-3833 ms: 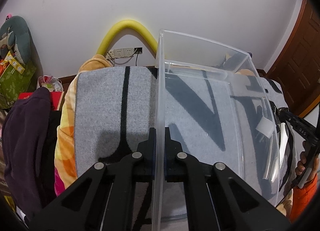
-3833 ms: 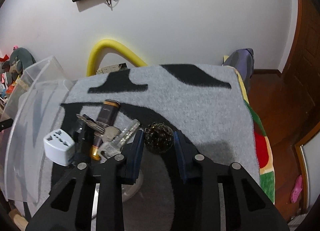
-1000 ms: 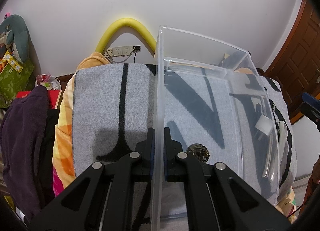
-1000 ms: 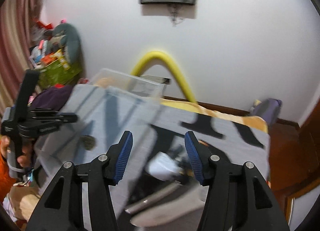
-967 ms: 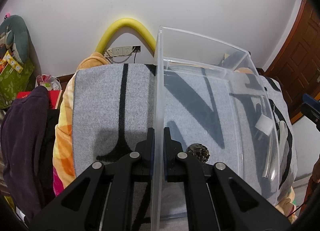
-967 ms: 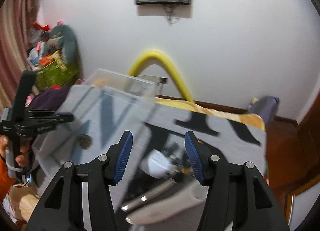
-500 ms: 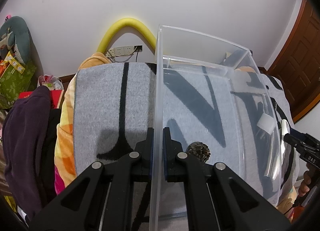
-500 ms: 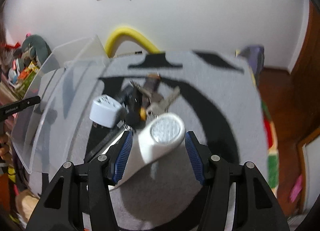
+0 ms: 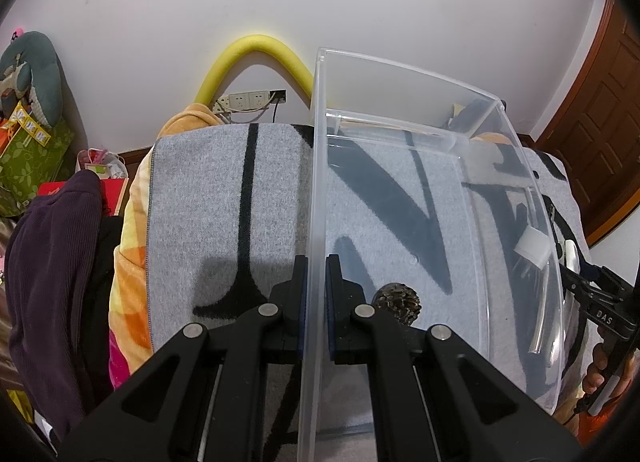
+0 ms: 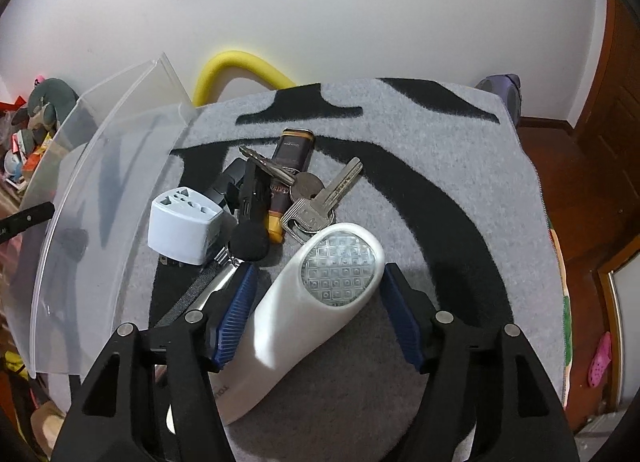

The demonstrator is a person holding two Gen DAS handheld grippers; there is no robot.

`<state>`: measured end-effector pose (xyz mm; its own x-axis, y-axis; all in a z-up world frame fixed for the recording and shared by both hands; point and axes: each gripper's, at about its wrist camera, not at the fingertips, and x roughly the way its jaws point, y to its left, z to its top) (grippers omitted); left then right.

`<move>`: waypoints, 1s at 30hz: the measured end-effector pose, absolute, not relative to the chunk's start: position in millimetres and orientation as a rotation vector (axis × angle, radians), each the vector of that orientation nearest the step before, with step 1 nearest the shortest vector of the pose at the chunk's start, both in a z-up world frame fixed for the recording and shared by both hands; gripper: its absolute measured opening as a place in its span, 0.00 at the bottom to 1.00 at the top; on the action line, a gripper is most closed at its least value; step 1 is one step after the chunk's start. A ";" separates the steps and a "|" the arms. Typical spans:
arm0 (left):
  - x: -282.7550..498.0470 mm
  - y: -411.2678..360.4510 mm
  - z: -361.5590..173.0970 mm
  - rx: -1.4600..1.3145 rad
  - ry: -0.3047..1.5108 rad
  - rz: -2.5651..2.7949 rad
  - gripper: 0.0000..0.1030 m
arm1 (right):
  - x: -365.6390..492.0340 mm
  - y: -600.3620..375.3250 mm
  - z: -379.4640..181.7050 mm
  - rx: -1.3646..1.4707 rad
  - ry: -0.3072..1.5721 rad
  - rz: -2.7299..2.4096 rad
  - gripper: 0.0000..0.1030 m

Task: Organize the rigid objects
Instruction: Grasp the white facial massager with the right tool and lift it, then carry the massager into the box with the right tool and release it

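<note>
My left gripper (image 9: 316, 282) is shut on the left wall of a clear plastic bin (image 9: 500, 110) that stands on the grey blanket. A dark knobbly ball (image 9: 397, 297) lies inside the bin near my fingers. My right gripper (image 10: 316, 294) is open, one jaw on each side of a white flashlight (image 10: 320, 290) lying on the blanket, apart from it. Beyond it lie keys (image 10: 316, 202), a white travel adapter (image 10: 184, 224), a dark lighter (image 10: 290, 160) and a small black microphone (image 10: 250, 214). The bin (image 10: 100, 166) shows at the left.
The grey and black blanket (image 10: 440, 166) covers a raised surface that drops off at the right to a wood floor (image 10: 560, 166). A yellow foam tube (image 9: 252, 50) arches against the wall. Dark clothes (image 9: 52, 262) lie at the left.
The dark ball that my right gripper held now lies in the bin. My right gripper swung back from the bin and came down around the white flashlight. The left gripper has kept its hold.
</note>
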<state>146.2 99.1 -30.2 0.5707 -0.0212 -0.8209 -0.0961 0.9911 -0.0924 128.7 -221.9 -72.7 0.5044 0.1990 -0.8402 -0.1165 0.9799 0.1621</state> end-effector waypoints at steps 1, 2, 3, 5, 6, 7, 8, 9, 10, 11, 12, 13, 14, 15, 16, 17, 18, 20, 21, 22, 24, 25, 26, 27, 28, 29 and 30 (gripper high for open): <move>146.1 99.4 -30.3 -0.133 0.963 0.045 0.05 | 126.7 -223.7 -72.7 0.096 1.025 0.200 0.57; 146.1 99.9 -30.4 -0.135 0.962 0.045 0.05 | 125.2 -225.3 -72.7 0.104 1.024 0.208 0.56; 146.2 99.9 -30.3 -0.136 0.962 0.046 0.05 | 123.5 -227.1 -73.1 0.111 1.023 0.214 0.55; 146.2 100.3 -30.4 -0.135 0.962 0.048 0.05 | 117.0 -228.8 -72.2 0.119 1.013 0.225 0.53; 146.2 100.1 -30.4 -0.134 0.963 0.048 0.05 | 114.9 -228.6 -71.8 0.112 1.010 0.225 0.52; 146.3 100.0 -30.3 -0.133 0.963 0.049 0.05 | 111.9 -226.8 -70.3 0.097 1.002 0.223 0.48; 146.3 100.1 -30.3 -0.131 0.964 0.050 0.05 | 109.7 -226.2 -68.9 0.088 0.996 0.223 0.44; 146.2 100.3 -30.4 -0.131 0.964 0.051 0.05 | 108.4 -225.1 -67.0 0.078 0.990 0.221 0.41; 146.1 100.7 -30.5 -0.132 0.964 0.052 0.05 | 108.2 -224.7 -65.2 0.071 0.981 0.215 0.40; 146.1 101.0 -30.6 -0.132 0.964 0.053 0.05 | 106.7 -224.6 -61.8 0.066 0.967 0.211 0.39; 146.2 100.5 -30.5 -0.130 0.964 0.053 0.05 | 105.7 -225.0 -58.4 0.064 0.955 0.212 0.39; 146.1 100.7 -30.5 -0.130 0.964 0.053 0.05 | 103.2 -226.4 -55.0 0.064 0.942 0.210 0.39; 146.1 101.1 -30.5 -0.129 0.965 0.054 0.05 | 103.6 -226.7 -51.8 0.064 0.932 0.207 0.38; 146.1 100.0 -30.4 -0.129 0.965 0.054 0.05 | 103.2 -226.9 -47.6 0.062 0.920 0.207 0.38; 146.1 100.1 -30.4 -0.128 0.965 0.054 0.05 | 102.5 -227.5 -41.8 0.061 0.905 0.207 0.38; 146.1 100.2 -30.4 -0.128 0.965 0.054 0.05 | 100.4 -227.2 -37.0 0.060 0.893 0.209 0.38; 146.0 99.9 -30.4 -0.129 0.965 0.054 0.05 | 99.7 -226.9 -31.0 0.060 0.877 0.211 0.37; 146.0 99.8 -30.4 -0.129 0.965 0.054 0.05 | 96.9 -225.9 -16.2 0.057 0.836 0.215 0.36; 146.0 99.7 -30.4 -0.129 0.965 0.054 0.05 | 95.8 -224.7 -9.5 0.057 0.815 0.217 0.36; 146.1 99.6 -30.4 -0.130 0.965 0.054 0.05 | 93.1 -223.0 1.0 0.058 0.778 0.223 0.36; 145.9 99.7 -30.4 -0.130 0.964 0.053 0.05 | 90.9 -218.8 15.3 0.054 0.735 0.236 0.36; 145.9 99.0 -30.3 -0.130 0.964 0.053 0.05 | 89.2 -214.4 25.2 0.045 0.704 0.241 0.36; 145.8 99.2 -30.2 -0.130 0.963 0.053 0.05 | 88.2 -211.5 32.3 0.038 0.683 0.247 0.36; 145.9 99.3 -30.2 -0.131 0.963 0.053 0.05 | 87.4 -208.8 38.5 0.033 0.666 0.253 0.36; 145.9 98.3 -30.0 -0.131 0.963 0.053 0.05 | 86.8 -204.7 47.4 0.029 0.641 0.264 0.36; 145.9 98.1 -29.8 -0.132 0.963 0.053 0.05 | 86.5 -201.0 53.9 0.027 0.624 0.273 0.36; 146.1 98.0 -29.8 -0.133 0.963 0.052 0.05 | 86.4 -196.7 62.7 0.026 0.601 0.288 0.36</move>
